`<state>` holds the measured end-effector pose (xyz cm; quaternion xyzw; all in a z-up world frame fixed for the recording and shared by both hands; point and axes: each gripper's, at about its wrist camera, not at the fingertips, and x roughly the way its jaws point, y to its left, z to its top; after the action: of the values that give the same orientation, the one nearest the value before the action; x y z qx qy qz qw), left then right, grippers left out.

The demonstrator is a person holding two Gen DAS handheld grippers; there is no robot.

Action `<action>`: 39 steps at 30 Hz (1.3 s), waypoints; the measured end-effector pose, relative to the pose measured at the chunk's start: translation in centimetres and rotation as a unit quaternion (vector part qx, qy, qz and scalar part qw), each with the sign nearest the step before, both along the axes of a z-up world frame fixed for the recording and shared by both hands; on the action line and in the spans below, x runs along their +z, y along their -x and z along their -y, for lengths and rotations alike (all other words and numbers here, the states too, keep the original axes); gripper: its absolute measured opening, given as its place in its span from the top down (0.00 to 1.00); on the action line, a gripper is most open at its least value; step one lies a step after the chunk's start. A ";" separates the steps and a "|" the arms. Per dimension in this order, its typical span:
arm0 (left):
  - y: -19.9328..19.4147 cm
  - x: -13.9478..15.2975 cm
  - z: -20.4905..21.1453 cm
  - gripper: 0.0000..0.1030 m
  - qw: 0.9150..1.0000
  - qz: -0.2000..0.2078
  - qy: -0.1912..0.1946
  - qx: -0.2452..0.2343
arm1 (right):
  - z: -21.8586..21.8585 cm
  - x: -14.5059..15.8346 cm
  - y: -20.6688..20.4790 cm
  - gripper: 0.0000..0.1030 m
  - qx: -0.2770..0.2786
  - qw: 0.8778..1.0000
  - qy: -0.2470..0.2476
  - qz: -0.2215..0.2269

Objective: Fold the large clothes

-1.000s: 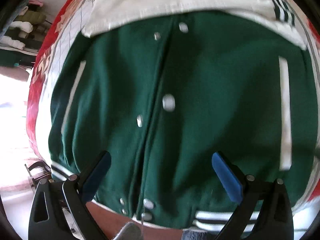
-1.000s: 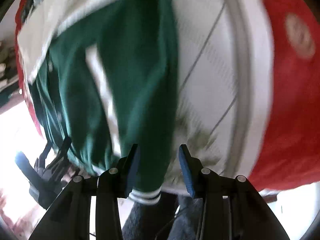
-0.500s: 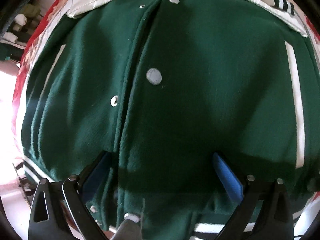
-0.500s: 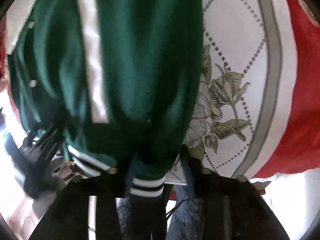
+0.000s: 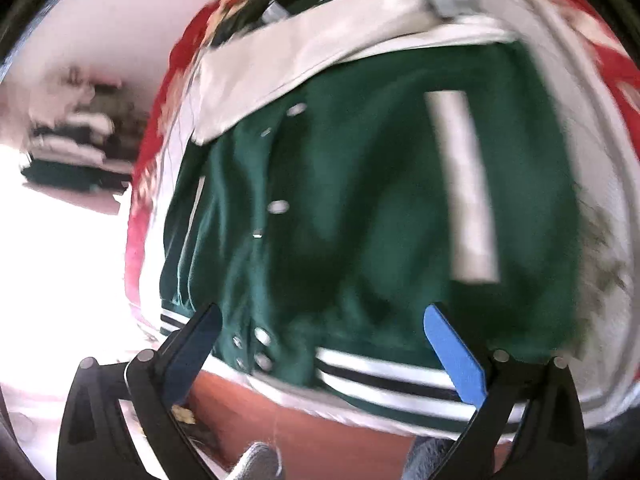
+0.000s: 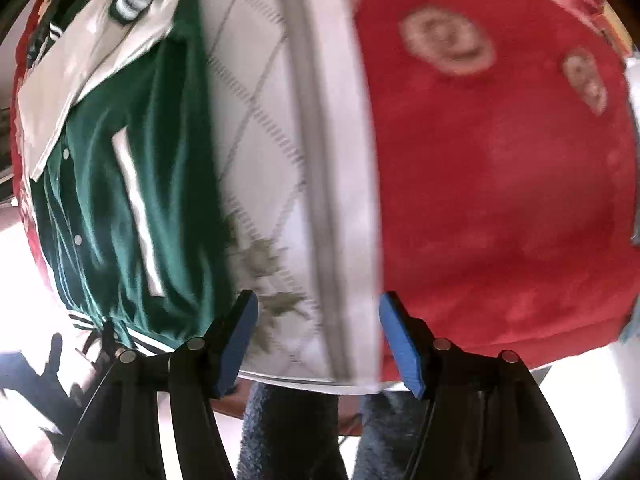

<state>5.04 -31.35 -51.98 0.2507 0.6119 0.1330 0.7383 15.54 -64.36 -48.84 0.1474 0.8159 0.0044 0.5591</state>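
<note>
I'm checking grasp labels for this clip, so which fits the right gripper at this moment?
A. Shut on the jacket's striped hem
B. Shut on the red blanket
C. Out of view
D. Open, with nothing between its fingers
D: the right gripper has its blue fingers spread wide with only the white quilted cover behind the gap, and the green jacket lies off to its left.

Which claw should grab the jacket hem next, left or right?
Left, probably. The left claw hangs open straight over the green jacket's striped hem. The right claw, also open, faces the white quilted cover, with the jacket off to its left.
</note>
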 end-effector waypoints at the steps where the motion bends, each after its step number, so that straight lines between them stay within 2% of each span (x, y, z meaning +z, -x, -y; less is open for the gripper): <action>1: 1.3 0.0 1.3 0.00 1.000 -0.004 0.000 -0.005 | 1.4 0.4 -0.4 0.37 0.000 1.000 0.003 0.004; 3: 2.9 -1.3 4.7 0.00 1.000 -0.022 -0.005 -0.002 | 4.3 0.7 -0.9 0.37 -0.006 1.000 0.005 0.007; 5: 3.4 -2.6 6.3 0.00 0.999 -0.035 -0.016 -0.003 | 7.8 0.8 -0.6 0.37 -0.023 1.000 0.006 0.007; 7: 3.7 -4.5 7.5 0.00 0.998 -0.043 -0.034 -0.011 | 9.2 0.1 -0.7 0.37 -0.037 0.999 0.009 0.005; 9: 3.4 -7.1 8.7 0.00 0.996 -0.057 -0.069 -0.019 | 10.5 -0.3 -0.3 0.37 -0.052 0.999 0.008 0.001; 10: 3.6 -7.4 9.5 0.00 0.995 -0.060 -0.079 -0.020 | 11.3 -0.5 -0.5 0.37 -0.058 0.998 0.007 -0.001; 12: 2.5 -8.8 9.4 0.00 0.994 -0.047 -0.100 -0.009 | 12.1 -0.8 -0.5 0.37 -0.067 0.998 0.007 -0.001; 15: 0.6 -8.2 9.0 0.00 0.994 -0.022 -0.107 0.021 | 12.5 -1.2 -0.7 0.37 -0.075 0.997 0.005 -0.002; 22: -3.2 -7.5 6.1 0.00 0.992 -0.011 -0.114 0.049 | 12.0 -3.0 -1.9 0.37 -0.099 0.995 -0.017 -0.006; 26: -5.6 -5.9 3.5 0.00 0.991 -0.007 -0.113 0.075 | 9.7 -3.9 -3.8 0.37 -0.101 0.993 -0.059 0.016; 29: -6.6 -3.5 1.6 0.02 0.990 0.007 -0.084 0.109 | 8.2 -4.5 -6.4 0.37 -0.109 0.987 -0.110 0.043; 31: -7.3 -2.1 0.4 0.16 0.991 0.013 -0.060 0.120 | 7.1 -5.0 -8.2 0.37 -0.109 0.981 -0.147 0.059; 33: -7.6 -1.2 -0.1 0.49 0.991 0.019 -0.036 0.125 | 5.2 -5.9 -10.0 0.37 -0.101 0.974 -0.189 0.072; 34: -7.8 -0.9 -0.2 0.58 0.992 0.017 -0.020 0.122 | 4.5 -6.4 -11.2 0.36 -0.099 0.969 -0.210 0.082; 35: -8.0 -0.6 -0.3 0.74 0.993 0.014 -0.008 0.118 | 3.6 -7.2 -12.2 0.35 -0.100 0.962 -0.237 0.088; 36: -8.2 -0.5 -0.2 0.80 0.993 0.013 -0.005 0.114 | 3.1 -7.8 -13.0 0.35 -0.106 0.955 -0.262 0.091; 38: -8.4 -0.4 0.2 0.86 0.995 0.011 -0.004 0.100 | 1.5 -9.5 -14.8 0.34 -0.126 0.930 -0.331 0.102; 39: -8.5 -0.3 0.1 0.86 0.995 0.009 -0.004 0.096 | 0.6 -10.2 -15.2 0.34 -0.133 0.922 -0.348 0.104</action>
<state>13.54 -31.41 -52.30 0.1927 0.6256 0.2084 0.7267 30.74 -64.95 -59.06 0.4384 0.6728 0.2289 0.5502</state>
